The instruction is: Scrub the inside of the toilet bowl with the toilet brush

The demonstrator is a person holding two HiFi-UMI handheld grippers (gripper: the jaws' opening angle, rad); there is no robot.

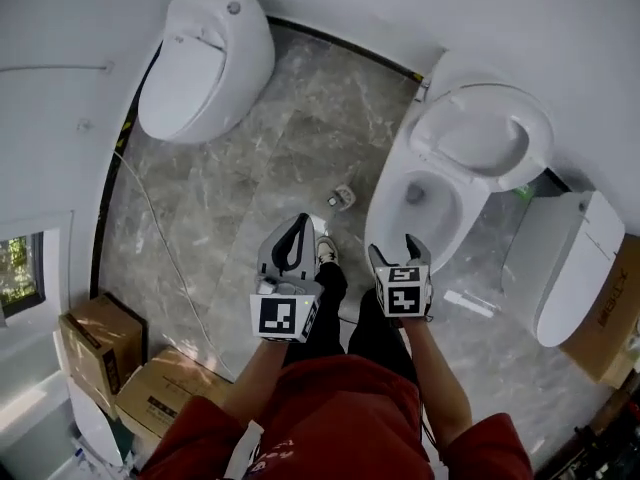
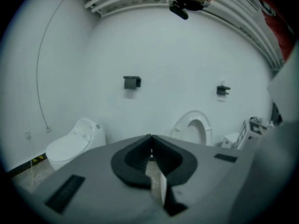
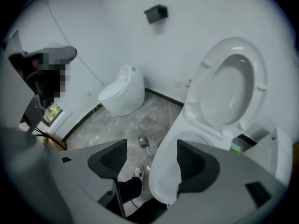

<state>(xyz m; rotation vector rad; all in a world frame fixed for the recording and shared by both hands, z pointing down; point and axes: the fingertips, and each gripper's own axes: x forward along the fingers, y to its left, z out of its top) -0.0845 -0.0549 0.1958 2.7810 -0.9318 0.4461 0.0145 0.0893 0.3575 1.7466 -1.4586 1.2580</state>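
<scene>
The toilet point(image 1: 395, 218) stands at the right with its seat and lid point(image 1: 485, 133) raised and the white bowl point(image 1: 430, 203) open. In the right gripper view the lid point(image 3: 231, 90) is upright and the bowl rim point(image 3: 163, 171) lies just beyond the jaws. No toilet brush shows in any view. My left gripper point(image 1: 298, 223) point(image 2: 150, 139) is shut with nothing in it and hangs over the floor left of the bowl. My right gripper point(image 1: 397, 250) point(image 3: 150, 158) is open and empty, held above the bowl's near rim.
A closed white toilet point(image 1: 205, 58) point(image 2: 72, 143) sits at the far left, a third one point(image 1: 570, 268) at the right. A small object point(image 1: 343, 197) lies on the marble floor. Cardboard boxes point(image 1: 100, 338) stand at lower left. My shoe point(image 1: 325, 256) is by the bowl.
</scene>
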